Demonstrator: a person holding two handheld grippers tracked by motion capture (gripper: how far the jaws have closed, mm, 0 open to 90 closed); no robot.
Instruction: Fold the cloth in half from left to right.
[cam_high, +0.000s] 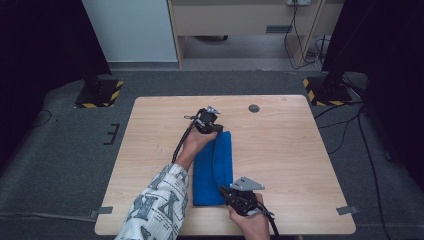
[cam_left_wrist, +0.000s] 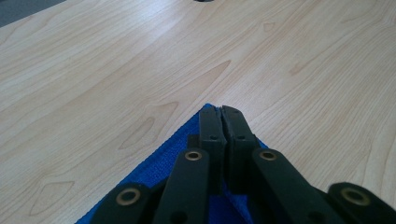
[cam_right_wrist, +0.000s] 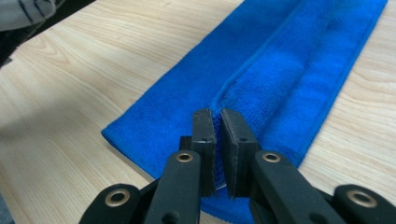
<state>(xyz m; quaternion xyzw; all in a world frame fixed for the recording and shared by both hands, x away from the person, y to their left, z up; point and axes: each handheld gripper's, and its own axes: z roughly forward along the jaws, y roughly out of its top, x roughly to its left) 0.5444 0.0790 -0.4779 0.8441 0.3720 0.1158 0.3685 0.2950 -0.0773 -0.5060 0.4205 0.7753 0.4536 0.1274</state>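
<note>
A blue towel (cam_high: 212, 170) lies folded into a long strip on the wooden table (cam_high: 290, 150), running from the middle toward the near edge. My left gripper (cam_high: 218, 129) is at the strip's far end. In the left gripper view its jaws (cam_left_wrist: 221, 109) are pressed together right at the towel's corner (cam_left_wrist: 154, 172), pinching it low over the wood. My right gripper (cam_high: 223, 189) is at the strip's near right end. In the right gripper view its jaws (cam_right_wrist: 217, 114) stand a narrow gap apart, at the folded edge running along the towel (cam_right_wrist: 280, 70).
A small round hole (cam_high: 254, 108) sits near the table's far edge. A patterned sleeve (cam_high: 155, 210) reaches in over the near left part of the table. Stands with yellow-black bases (cam_high: 97, 92) stand on the grey floor beyond the table.
</note>
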